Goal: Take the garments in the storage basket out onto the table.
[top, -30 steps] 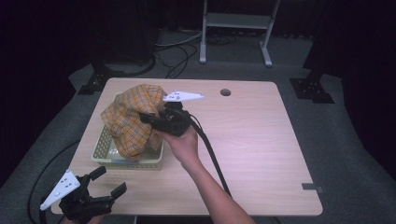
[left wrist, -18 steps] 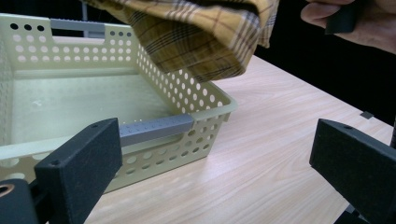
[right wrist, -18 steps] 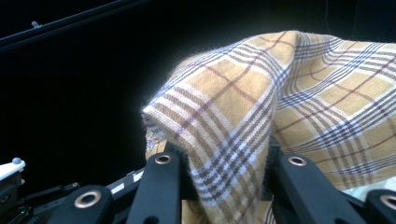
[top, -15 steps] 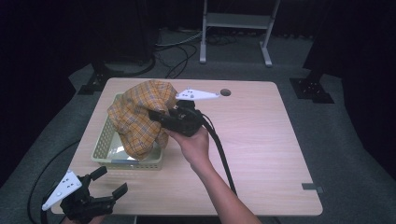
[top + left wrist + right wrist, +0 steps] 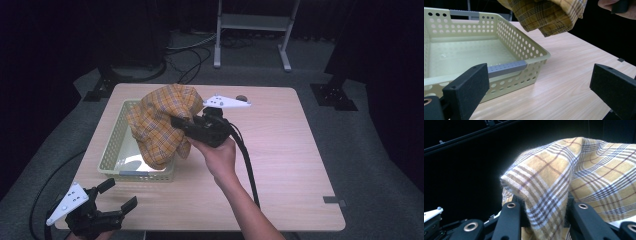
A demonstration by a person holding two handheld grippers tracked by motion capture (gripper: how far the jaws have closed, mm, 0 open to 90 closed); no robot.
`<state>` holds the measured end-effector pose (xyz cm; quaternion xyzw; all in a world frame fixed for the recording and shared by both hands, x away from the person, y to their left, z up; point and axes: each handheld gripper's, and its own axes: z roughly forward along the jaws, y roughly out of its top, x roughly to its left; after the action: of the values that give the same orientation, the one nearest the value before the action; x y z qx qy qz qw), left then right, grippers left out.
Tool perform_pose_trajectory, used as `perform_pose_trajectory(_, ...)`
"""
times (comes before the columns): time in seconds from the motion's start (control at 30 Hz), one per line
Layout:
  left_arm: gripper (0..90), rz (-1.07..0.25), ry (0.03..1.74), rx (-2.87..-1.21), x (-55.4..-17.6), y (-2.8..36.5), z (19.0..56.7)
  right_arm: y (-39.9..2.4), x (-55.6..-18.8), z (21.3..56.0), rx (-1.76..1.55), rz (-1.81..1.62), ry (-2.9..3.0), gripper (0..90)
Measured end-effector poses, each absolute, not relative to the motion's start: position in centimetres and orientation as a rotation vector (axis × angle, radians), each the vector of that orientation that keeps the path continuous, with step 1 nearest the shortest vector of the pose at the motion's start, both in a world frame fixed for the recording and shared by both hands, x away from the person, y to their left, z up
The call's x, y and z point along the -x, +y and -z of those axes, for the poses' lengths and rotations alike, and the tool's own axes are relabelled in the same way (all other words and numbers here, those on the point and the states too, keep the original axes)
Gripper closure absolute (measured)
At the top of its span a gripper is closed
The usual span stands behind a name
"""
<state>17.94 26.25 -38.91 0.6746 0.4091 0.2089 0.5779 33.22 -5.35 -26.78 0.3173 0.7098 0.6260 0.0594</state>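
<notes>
While my right gripper point(image 5: 181, 122) is up over the table point(image 5: 295, 150), its jaws are clamped on a fold of the yellow plaid cloth point(image 5: 160, 125). From the right gripper view, the cloth point(image 5: 564, 187) is bunched between the two black jaws and drapes off to the right, so that's a solid pinch. From the high view, the cloth hangs in the air above the right half of the basket point(image 5: 112, 150), with its lowest bit dangling over the basket's near right corner. Can't tell from up there if the bottom edge touches the rim, but in the left gripper view the cloth point(image 5: 546, 15) hangs clear above the basket point(image 5: 524, 47) and the tabletop, not touching either.

Basket is a pale yellow-green perforated tray with grey handle strips, sitting on the left part of the table. Its floor looks bare in the left gripper view.

My left gripper point(image 5: 112, 197) is down at the near left corner of the table, jaws spread wide and gripping nothing. Looking along it, the left jaw lines up in front of the basket's near wall and the right jaw is off over bare wood. It's well apart from the cloth.

My right hand point(image 5: 220, 155) wraps the gripper body, with the cable point(image 5: 247, 165) trailing back toward me across the table.
</notes>
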Motion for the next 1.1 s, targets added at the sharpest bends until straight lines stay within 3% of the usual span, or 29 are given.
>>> perform_pose_trajectory(1.1,2.4,-0.488,0.957,-1.593,-18.0,26.1,39.0,-9.6,-32.4,26.4,-1.051,-1.894,2.056,70.7)
